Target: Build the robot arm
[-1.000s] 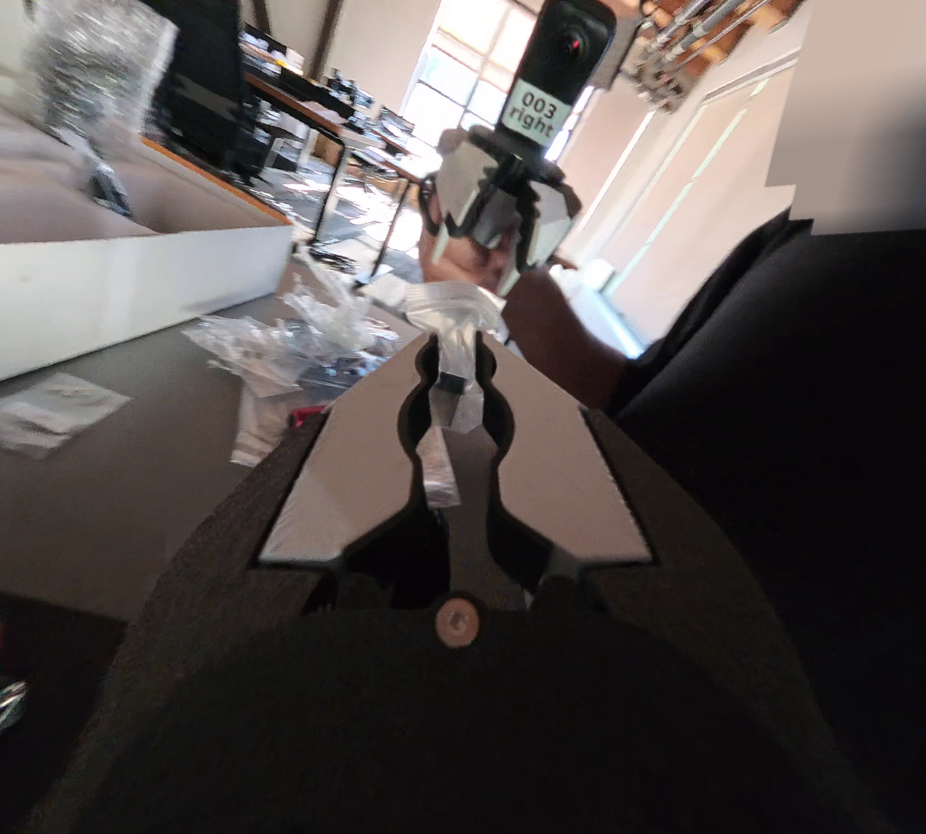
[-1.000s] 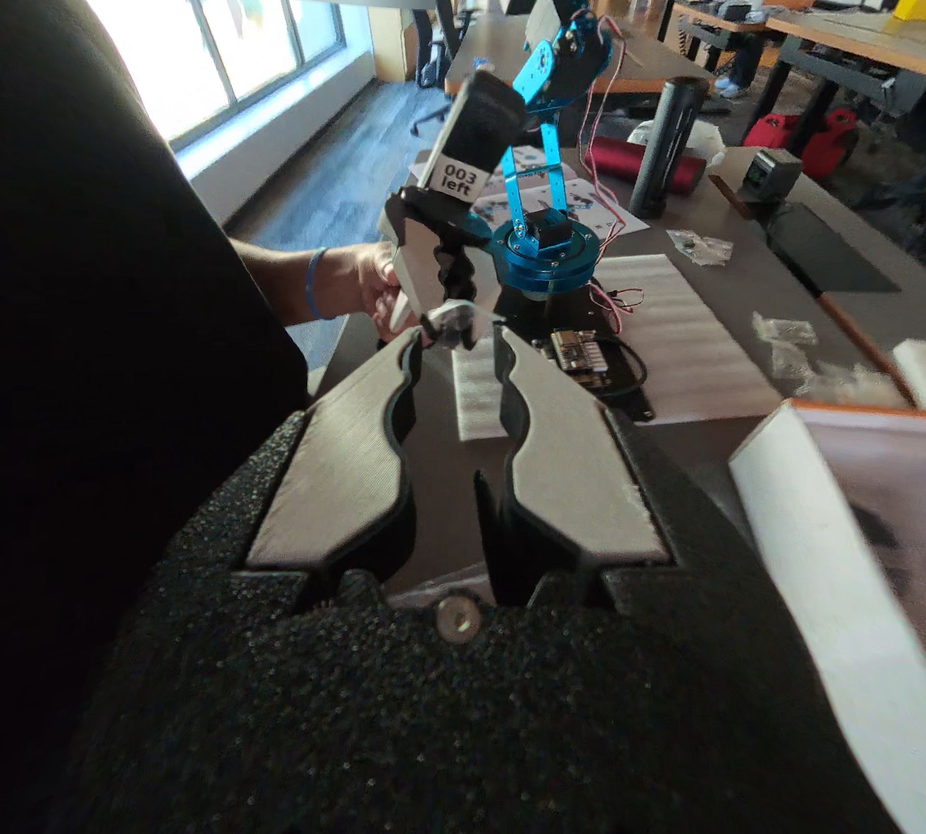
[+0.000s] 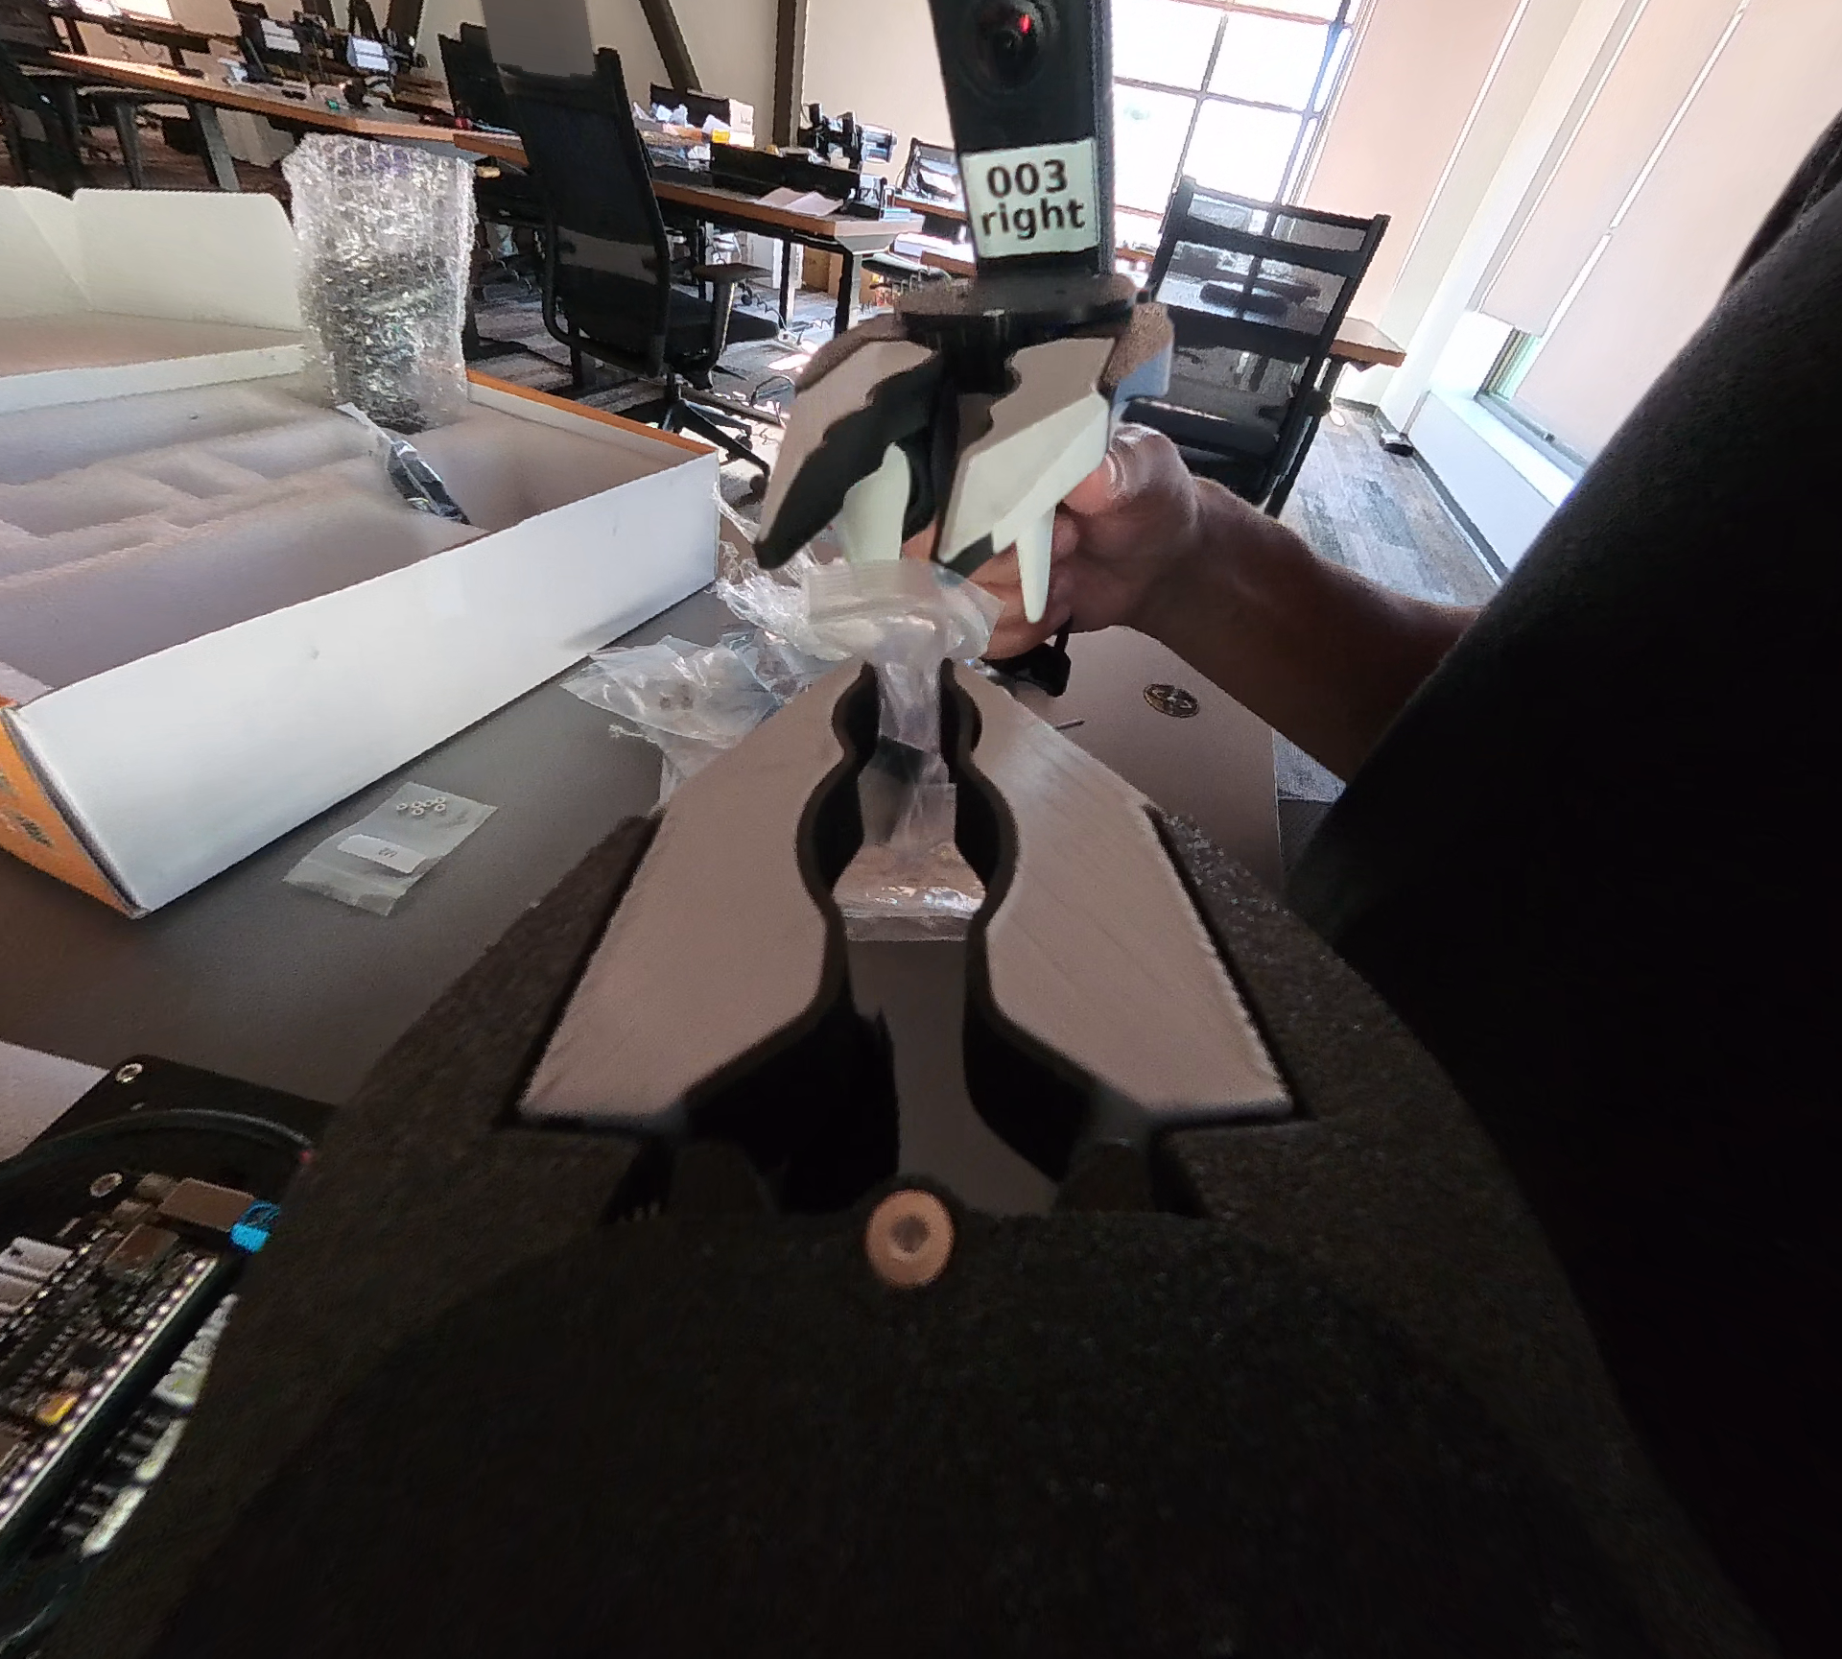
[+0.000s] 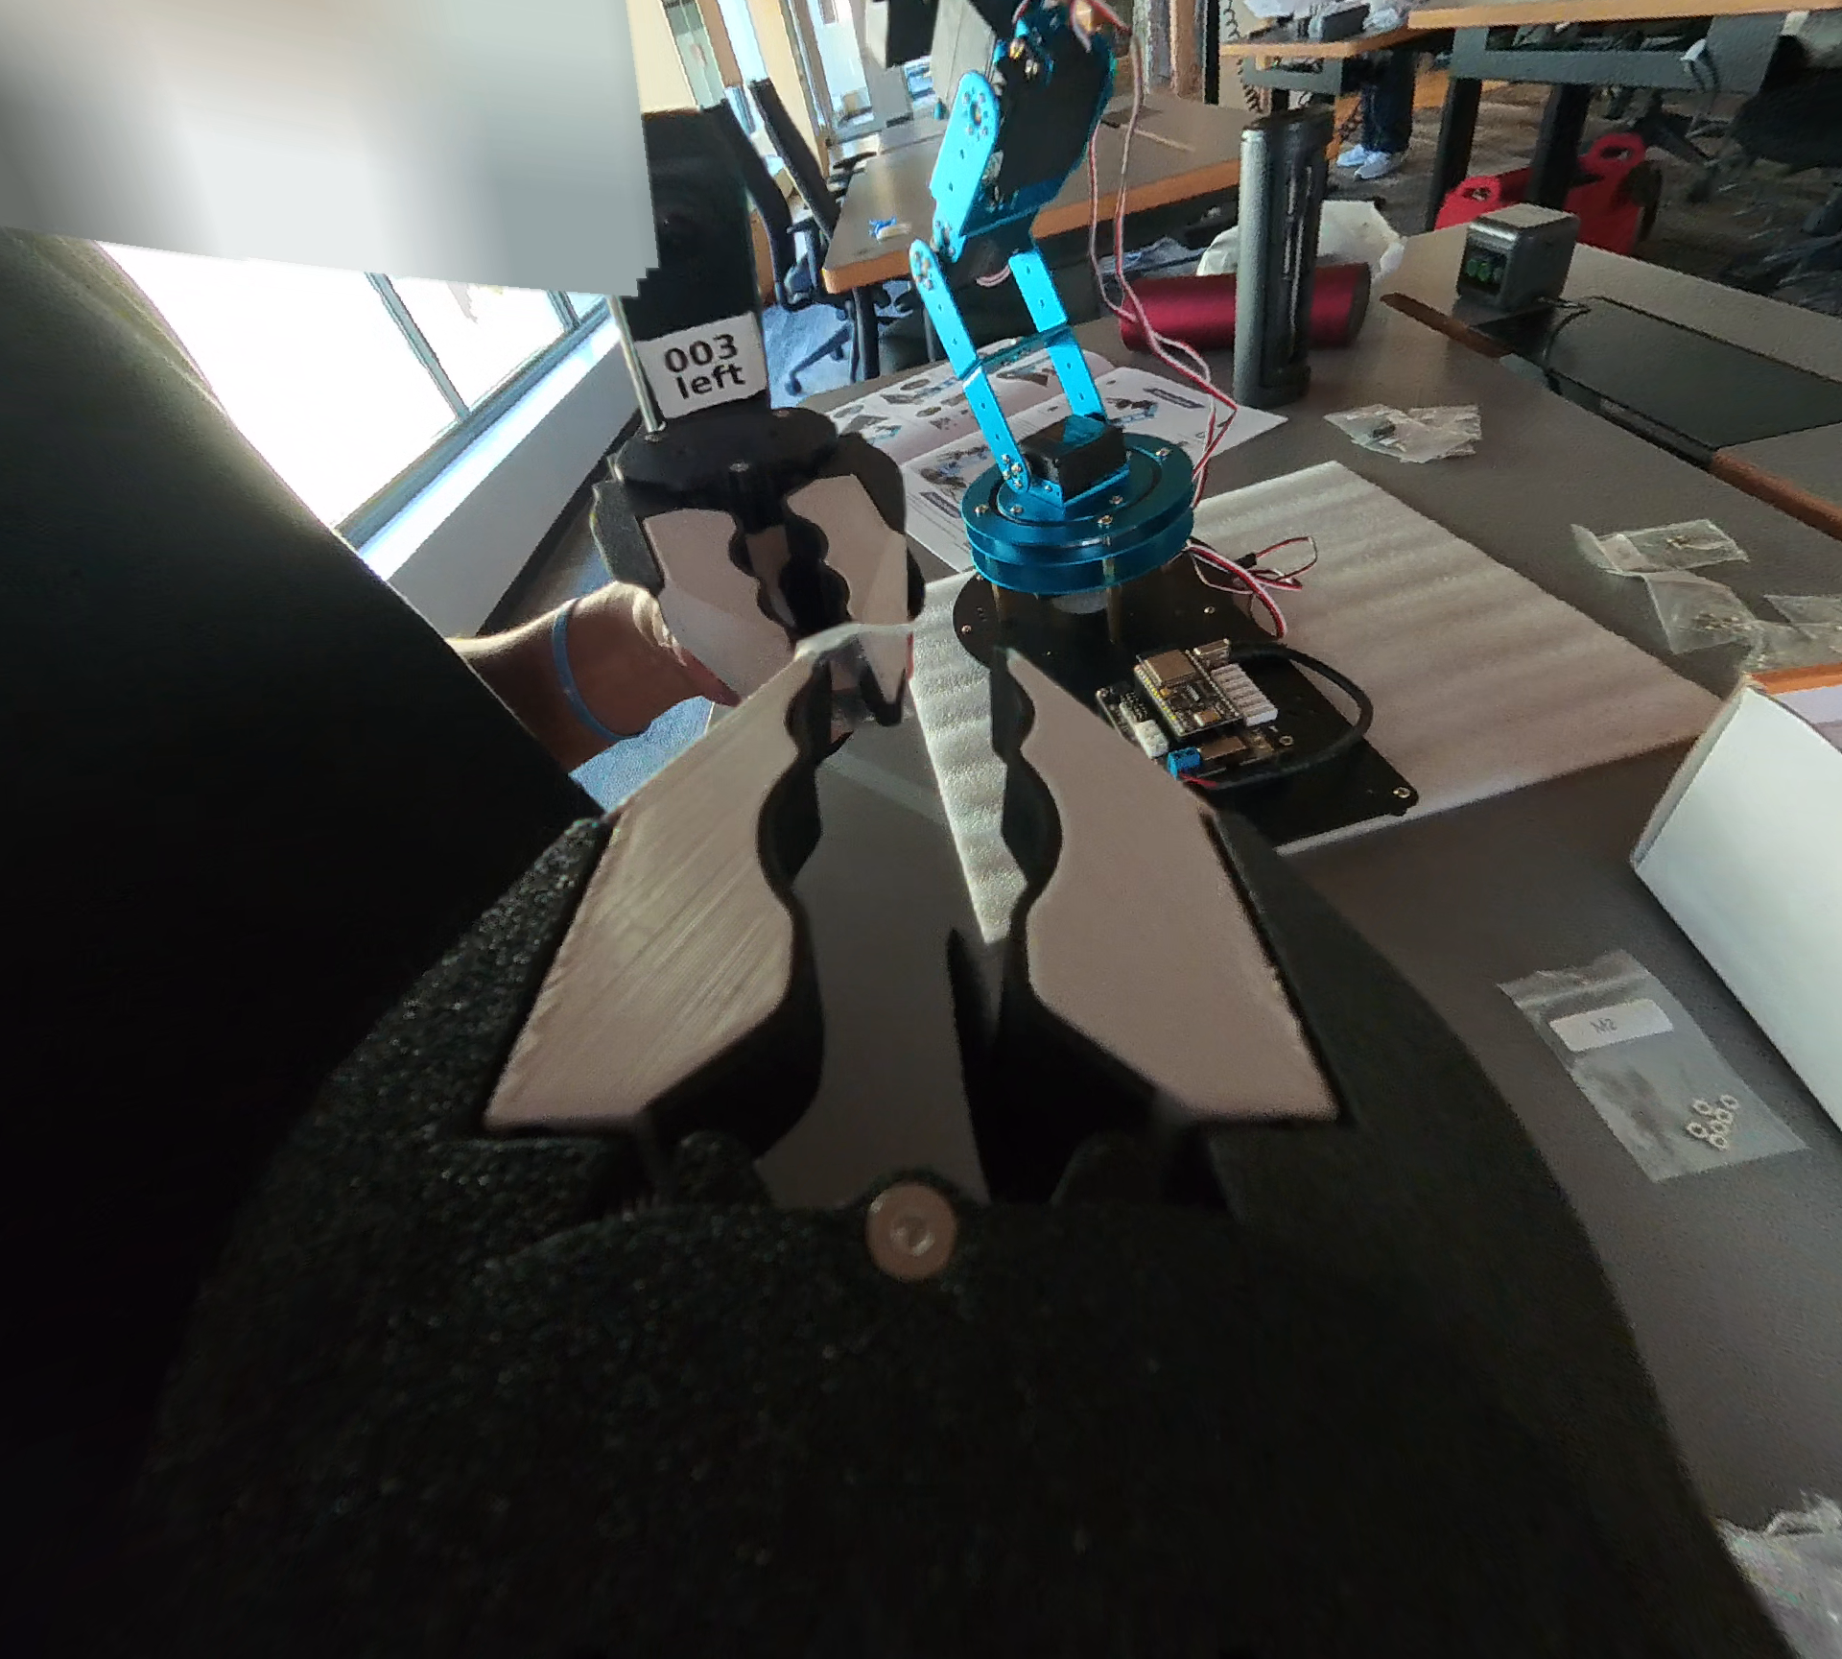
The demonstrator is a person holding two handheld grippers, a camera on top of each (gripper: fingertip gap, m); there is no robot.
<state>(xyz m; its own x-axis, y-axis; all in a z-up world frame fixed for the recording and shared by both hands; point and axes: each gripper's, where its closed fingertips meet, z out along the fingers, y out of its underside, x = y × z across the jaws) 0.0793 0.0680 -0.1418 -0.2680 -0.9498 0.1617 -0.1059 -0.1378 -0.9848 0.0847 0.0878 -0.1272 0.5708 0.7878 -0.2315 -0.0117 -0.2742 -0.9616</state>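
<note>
Clear plastic bag [image 3: 902, 714] pinched between left tongs [image 3: 905, 676].

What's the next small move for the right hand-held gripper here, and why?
Probably close the right hand-held gripper on the free top of the clear plastic bag. Its jaws stand open with that top edge about level with its fingertips, while the left hand-held gripper is shut on the bag's lower part. If the edge sits short, nudge in first.
</note>
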